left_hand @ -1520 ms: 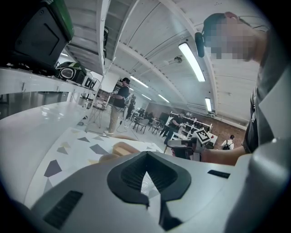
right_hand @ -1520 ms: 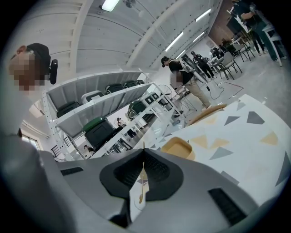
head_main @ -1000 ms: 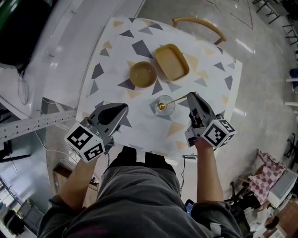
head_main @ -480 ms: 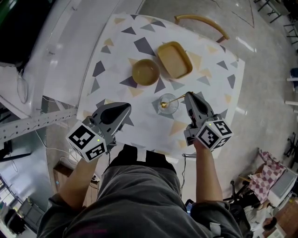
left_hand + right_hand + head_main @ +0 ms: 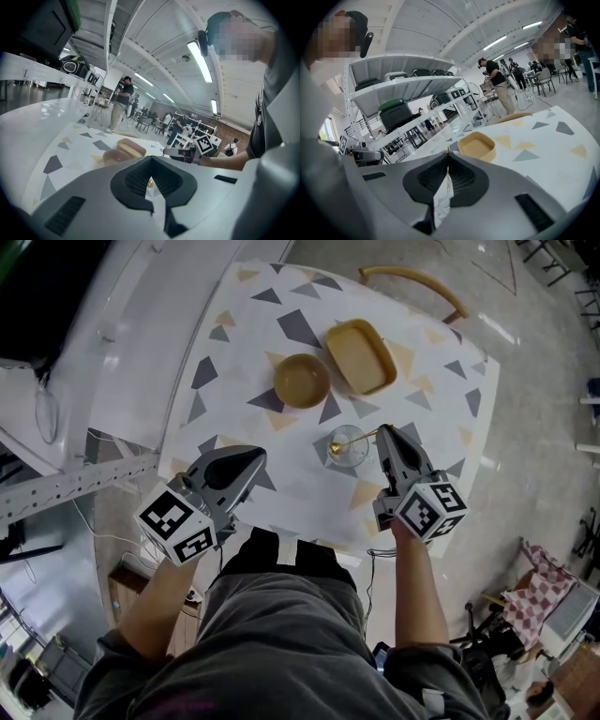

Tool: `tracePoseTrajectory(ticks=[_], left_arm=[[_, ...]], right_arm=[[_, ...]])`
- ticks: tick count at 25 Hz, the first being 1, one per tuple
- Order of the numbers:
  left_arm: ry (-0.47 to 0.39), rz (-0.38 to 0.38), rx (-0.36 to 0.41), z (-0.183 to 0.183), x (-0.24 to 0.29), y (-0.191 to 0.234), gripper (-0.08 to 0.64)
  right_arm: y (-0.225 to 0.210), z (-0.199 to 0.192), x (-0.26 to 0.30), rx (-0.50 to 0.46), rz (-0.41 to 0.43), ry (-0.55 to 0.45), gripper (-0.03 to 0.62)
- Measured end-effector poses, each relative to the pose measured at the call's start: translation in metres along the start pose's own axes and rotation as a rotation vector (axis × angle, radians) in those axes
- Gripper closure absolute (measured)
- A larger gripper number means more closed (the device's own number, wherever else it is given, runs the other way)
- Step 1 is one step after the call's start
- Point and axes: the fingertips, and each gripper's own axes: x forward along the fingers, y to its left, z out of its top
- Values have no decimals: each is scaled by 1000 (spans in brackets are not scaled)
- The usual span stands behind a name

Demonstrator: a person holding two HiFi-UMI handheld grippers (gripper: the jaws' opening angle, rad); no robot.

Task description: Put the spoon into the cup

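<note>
- Spoon (image 5: 356,441) lay slanted, its golden bowl inside the clear cup (image 5: 354,457) and its handle running right to the right claw (image 5: 382,433), whose jaws pinched the handle's end.
- The cup stood on the patterned surface (image 5: 300,488), on the near side of the round bowl (image 5: 302,381) and the rectangular tray (image 5: 361,357), and between the two claws.
- The left claw (image 5: 255,457) hung over the near left part of the surface, well apart from the cup, with its jaws pressed together and nothing held.
- Only the head view showed the spoon's bowl sitting in the cup.
- The right gripper view showed just a thin golden sliver of handle standing up at the tip of its closed jaws. The tray lay beyond them, and the cup itself was out of sight.
- The left gripper view showed the bowl and tray side by side past its closed jaws, with the right claw's marker cube off to the right.
- A small golden glint sat in the slit at the tip of the left claw's jaws, too small to tell what it was.
- Compared with a second before, the right claw's tip stood closer to the cup, and the spoon's bowl was inside the cup at both moments.
- The left claw kept much the same place, while the whole surface sat slightly further right in the head view.
</note>
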Motion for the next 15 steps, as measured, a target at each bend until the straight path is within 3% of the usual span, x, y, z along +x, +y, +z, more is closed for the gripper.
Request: tracePoseTrajectory(ticks=[15], left_arm=[[0, 2, -7, -3, -5, 4, 545]], right_arm=[[2, -3, 8, -9, 0, 6, 568]])
